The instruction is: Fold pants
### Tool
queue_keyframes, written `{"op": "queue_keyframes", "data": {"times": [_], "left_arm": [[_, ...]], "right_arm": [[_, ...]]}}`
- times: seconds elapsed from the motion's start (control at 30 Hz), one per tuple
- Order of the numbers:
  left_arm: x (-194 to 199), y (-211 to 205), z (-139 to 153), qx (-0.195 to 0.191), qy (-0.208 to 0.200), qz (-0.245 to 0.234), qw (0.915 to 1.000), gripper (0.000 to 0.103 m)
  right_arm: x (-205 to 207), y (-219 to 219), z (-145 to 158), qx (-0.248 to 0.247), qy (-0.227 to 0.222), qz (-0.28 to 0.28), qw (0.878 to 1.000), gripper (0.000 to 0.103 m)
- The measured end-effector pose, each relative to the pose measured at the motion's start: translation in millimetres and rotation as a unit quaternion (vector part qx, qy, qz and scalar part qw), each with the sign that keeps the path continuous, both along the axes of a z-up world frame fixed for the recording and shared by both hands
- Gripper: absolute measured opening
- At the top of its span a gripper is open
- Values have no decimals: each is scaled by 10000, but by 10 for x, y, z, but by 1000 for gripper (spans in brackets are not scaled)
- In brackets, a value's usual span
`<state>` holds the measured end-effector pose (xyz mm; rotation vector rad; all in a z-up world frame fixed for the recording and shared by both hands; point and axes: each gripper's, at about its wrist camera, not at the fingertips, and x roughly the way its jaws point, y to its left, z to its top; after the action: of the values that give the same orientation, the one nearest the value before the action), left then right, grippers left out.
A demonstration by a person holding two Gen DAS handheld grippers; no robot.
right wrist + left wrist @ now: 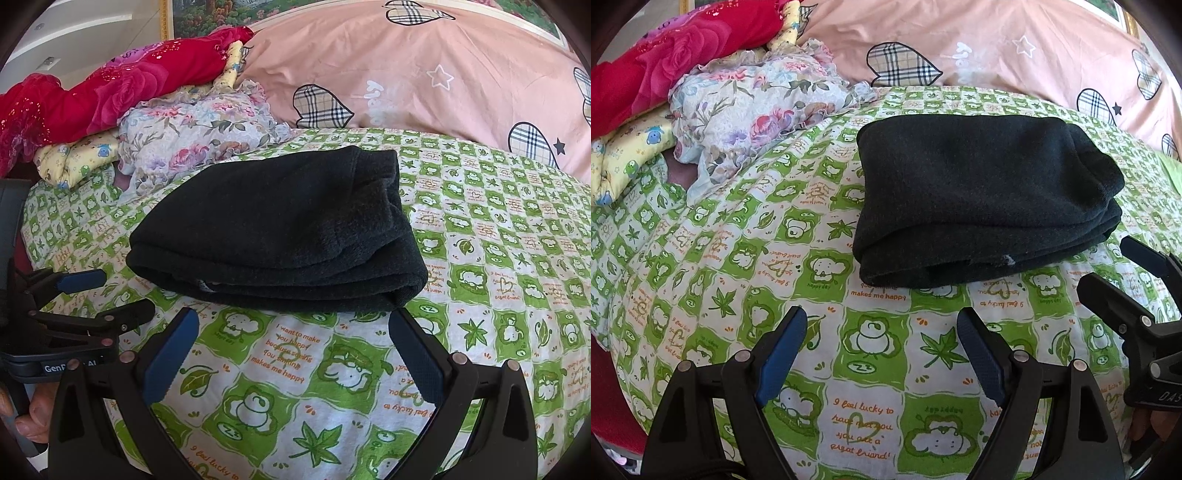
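Bedsheet point(746, 229) takes up most of both views, green and white checks with little cartoon critters and orange writing, so plenty of flat open room in front and off to the left of the bundle. Pink duvet point(1015, 44) with plaid hearts walls off the far side, and a heap of floral cloth point(750, 110) plus a red blanket point(665, 66) crowds the far left corner.

Pants point(982, 199) are black, kinda fleecy, already folded into a thick chunky rectangle of stacked layers, sitting flat on the sheet just ahead of both tools. In the left wrist view the long side runs across, left to right, with the layered edges facing the cameras and a rounded fold on the left end. Tiny white speck on the near edge.

Left gripper point(881, 332) hovers over bare sheet, blue pads spread wide, nothing between them. Right gripper point(291, 332) same deal, jaws apart and empty, tips near the pants' point(273, 229) front edge but not touching.
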<state>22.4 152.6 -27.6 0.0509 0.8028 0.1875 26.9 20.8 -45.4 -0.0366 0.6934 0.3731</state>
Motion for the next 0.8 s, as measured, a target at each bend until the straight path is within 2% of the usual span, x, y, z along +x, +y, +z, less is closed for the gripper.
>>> {"op": "queue_keyframes", "data": {"times": [0.8], "left_arm": [[16,-64,27,152,-31,-113,9998,84]], "right_arm": [[-24,-20,32,61,-35,-10,10000,102]]}}
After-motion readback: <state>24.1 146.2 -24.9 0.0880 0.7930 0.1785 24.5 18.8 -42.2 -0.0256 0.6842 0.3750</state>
